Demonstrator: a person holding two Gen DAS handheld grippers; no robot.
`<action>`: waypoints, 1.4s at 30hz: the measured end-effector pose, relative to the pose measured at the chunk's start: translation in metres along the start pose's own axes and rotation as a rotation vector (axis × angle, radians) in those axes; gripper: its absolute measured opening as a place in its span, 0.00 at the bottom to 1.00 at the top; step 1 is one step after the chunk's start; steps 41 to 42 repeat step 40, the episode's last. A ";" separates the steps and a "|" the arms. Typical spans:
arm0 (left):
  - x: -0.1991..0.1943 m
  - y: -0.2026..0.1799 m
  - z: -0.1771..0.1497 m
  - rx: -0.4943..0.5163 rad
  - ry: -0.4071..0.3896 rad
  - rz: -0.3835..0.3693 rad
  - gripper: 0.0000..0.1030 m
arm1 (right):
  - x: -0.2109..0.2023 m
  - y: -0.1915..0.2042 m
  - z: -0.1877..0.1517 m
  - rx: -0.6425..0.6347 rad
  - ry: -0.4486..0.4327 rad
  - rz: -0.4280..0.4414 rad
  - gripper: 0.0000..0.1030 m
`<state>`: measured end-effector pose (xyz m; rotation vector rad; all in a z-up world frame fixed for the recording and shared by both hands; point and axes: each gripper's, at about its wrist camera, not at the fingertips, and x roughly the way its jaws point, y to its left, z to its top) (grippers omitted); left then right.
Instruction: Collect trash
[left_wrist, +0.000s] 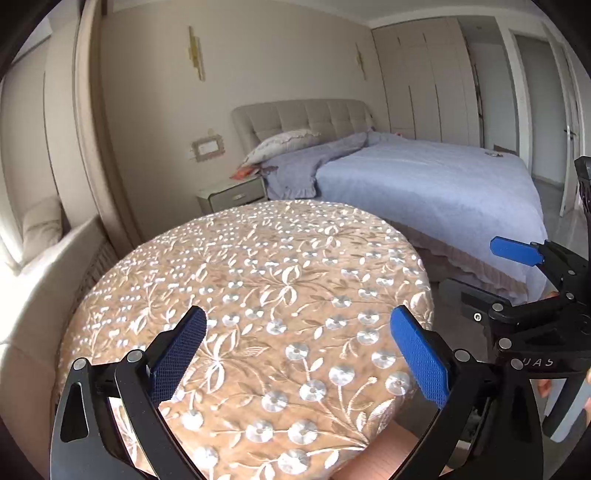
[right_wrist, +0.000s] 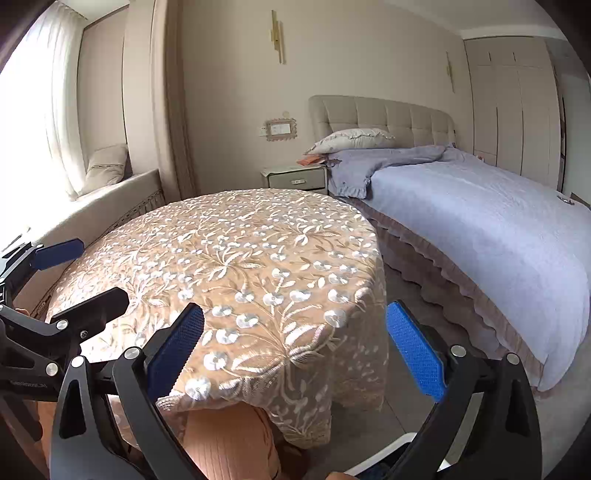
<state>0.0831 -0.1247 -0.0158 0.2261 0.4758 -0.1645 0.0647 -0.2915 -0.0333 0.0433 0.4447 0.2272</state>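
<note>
My left gripper is open and empty, held above the near part of a round table covered with a beige embroidered floral cloth. My right gripper is open and empty, over the table's near right edge. Each gripper shows at the side of the other's view: the right one in the left wrist view, the left one in the right wrist view. No trash shows on the tabletop. Some orange-red papers lie on a nightstand far behind the table.
A bed with a light blue cover stands right of the table, across a narrow strip of grey floor. A cushioned window bench runs along the left. Wardrobes line the far wall. A small item lies on the bed's far corner.
</note>
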 end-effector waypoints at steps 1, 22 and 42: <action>-0.002 0.009 0.000 -0.020 -0.009 0.017 0.95 | 0.002 0.009 0.005 -0.007 -0.011 0.005 0.95; -0.037 0.091 -0.014 -0.171 -0.107 0.102 0.95 | 0.013 0.109 0.042 -0.091 -0.080 0.015 0.95; -0.037 0.093 -0.012 -0.171 -0.099 0.059 0.95 | 0.017 0.109 0.042 -0.077 -0.085 0.012 0.95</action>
